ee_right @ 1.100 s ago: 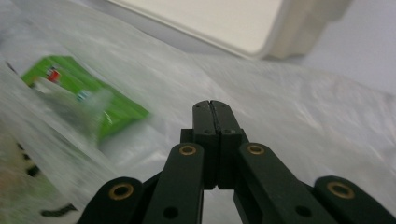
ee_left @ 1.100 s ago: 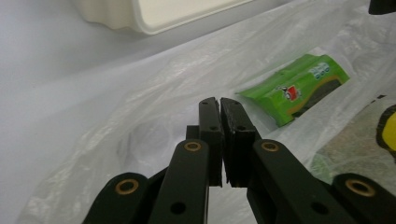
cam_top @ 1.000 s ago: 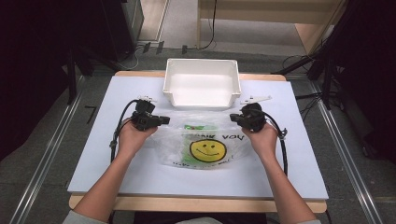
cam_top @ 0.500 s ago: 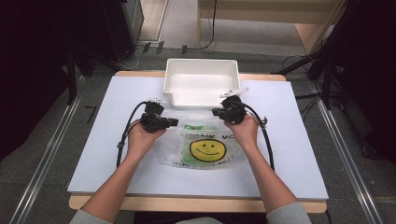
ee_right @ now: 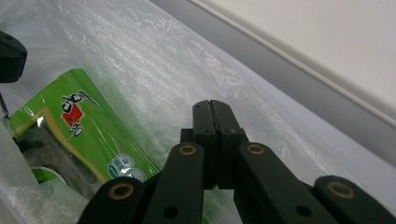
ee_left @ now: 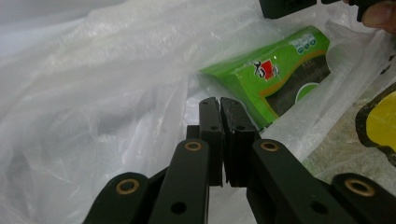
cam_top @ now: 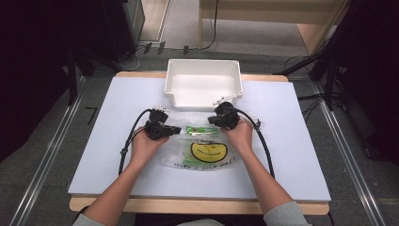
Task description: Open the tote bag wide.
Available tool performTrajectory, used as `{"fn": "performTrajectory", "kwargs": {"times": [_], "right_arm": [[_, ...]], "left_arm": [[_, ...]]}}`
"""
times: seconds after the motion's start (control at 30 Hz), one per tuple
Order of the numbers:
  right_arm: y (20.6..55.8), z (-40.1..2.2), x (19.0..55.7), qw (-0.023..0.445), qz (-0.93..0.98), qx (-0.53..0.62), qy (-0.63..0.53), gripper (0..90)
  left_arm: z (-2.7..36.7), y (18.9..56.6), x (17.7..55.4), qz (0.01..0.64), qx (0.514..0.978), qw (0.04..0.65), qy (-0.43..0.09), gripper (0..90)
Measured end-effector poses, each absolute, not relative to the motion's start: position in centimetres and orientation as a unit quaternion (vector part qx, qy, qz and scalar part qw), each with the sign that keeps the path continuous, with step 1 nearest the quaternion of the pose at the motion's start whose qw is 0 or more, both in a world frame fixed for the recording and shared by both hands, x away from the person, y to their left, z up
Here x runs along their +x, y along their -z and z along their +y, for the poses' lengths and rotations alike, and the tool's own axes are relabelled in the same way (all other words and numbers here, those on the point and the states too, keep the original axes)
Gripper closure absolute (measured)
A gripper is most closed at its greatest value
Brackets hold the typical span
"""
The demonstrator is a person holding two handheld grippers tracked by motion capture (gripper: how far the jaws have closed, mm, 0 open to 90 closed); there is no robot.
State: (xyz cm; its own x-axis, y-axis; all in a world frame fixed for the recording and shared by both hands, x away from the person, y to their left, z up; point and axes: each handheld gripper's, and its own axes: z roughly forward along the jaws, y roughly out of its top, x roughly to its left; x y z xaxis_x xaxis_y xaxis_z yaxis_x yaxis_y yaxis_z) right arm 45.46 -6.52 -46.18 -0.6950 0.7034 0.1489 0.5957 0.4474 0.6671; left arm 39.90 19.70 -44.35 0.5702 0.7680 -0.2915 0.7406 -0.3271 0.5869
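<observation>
A clear plastic bag [cam_top: 207,153] with a yellow smiley face lies flat on the white table cover, a green snack packet [cam_top: 199,130] inside its upper part. My left gripper [cam_top: 178,129] rests at the bag's upper left edge, jaws shut and pointing right. In the left gripper view the left gripper [ee_left: 219,101] hovers over crumpled film [ee_left: 102,93] just short of the packet [ee_left: 275,74]. My right gripper [cam_top: 211,121] is at the bag's top edge, shut and pointing left. In the right gripper view the right gripper [ee_right: 211,103] sits over the film beside the packet [ee_right: 70,121]. I see no film pinched between either pair of jaws.
An empty white bin [cam_top: 203,84] stands at the back middle of the table, its near wall [ee_right: 327,46] close behind my right gripper. The white cover [cam_top: 296,150] stretches bare to both sides. Cables trail from both grippers along the forearms.
My right gripper has travelled left from the bag's upper right corner to its top edge, near the packet. My left gripper has shifted slightly right and down. The bag lies as before.
</observation>
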Motion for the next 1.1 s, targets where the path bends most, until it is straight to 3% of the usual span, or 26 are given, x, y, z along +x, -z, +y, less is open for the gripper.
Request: {"fn": "performTrajectory", "kwargs": {"times": [1.1], "right_arm": [[46.9, -6.1, 45.4, 0.083, 0.846, 0.392, -0.351, 90.0]], "left_arm": [[19.4, 45.4, 32.9, 0.428, 0.835, 0.347, 0.008, 89.1]]}}
